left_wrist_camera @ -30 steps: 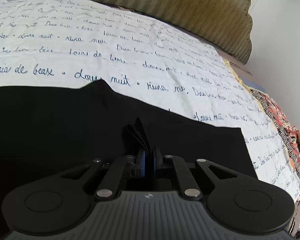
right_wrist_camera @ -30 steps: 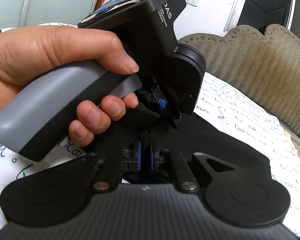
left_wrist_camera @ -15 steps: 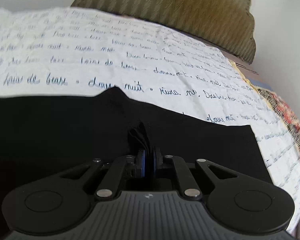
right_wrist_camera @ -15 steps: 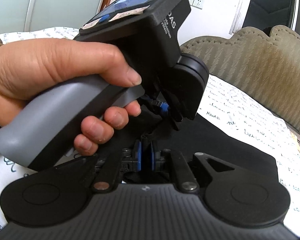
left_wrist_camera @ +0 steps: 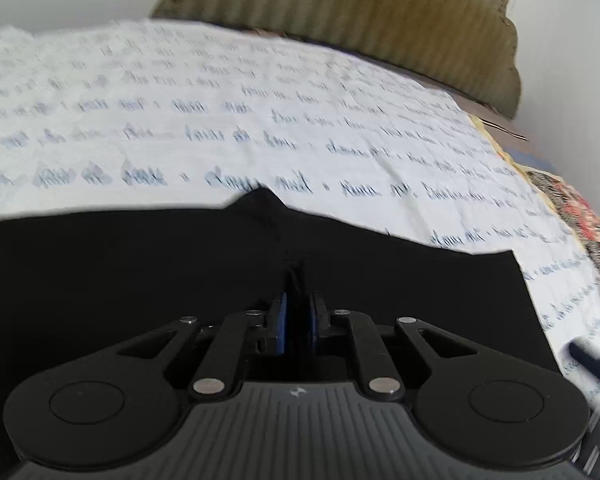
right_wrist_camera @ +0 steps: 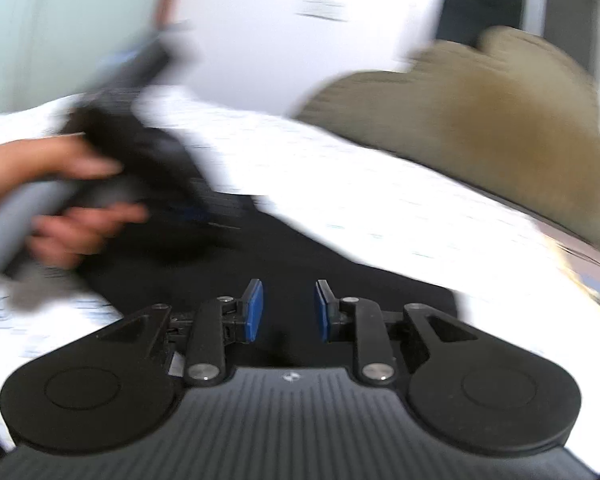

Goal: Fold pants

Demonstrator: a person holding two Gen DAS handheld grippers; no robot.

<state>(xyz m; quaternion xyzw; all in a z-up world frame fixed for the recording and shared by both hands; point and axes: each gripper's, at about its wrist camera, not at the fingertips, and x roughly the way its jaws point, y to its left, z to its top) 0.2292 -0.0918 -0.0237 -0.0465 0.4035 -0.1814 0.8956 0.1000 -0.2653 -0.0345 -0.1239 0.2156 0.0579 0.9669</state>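
Black pants [left_wrist_camera: 140, 280] lie flat on a white sheet with blue script [left_wrist_camera: 260, 120]. My left gripper [left_wrist_camera: 298, 308] sits low over them, its blue pads close together with a small pinch of black fabric between them; the jaws are just starting to open. In the right wrist view the picture is blurred by motion. My right gripper [right_wrist_camera: 288, 312] hovers above the pants [right_wrist_camera: 340, 280], its jaws opening, and nothing is between its blue pads [right_wrist_camera: 254, 310]. At the left of that view a hand [right_wrist_camera: 60, 200] holds the left gripper's grey handle.
An olive padded headboard [left_wrist_camera: 380, 20] [right_wrist_camera: 480, 128] stands behind the bed. A patterned orange and black blanket [left_wrist_camera: 580, 220] lies along the sheet's right edge. A dark blurred object [left_wrist_camera: 592, 364] shows at the lower right of the left wrist view.
The right gripper's pads have parted and let go of the black fabric, and it has pulled back so the hand with the left gripper looks smaller and further left. The left gripper stays pinched on the pants.
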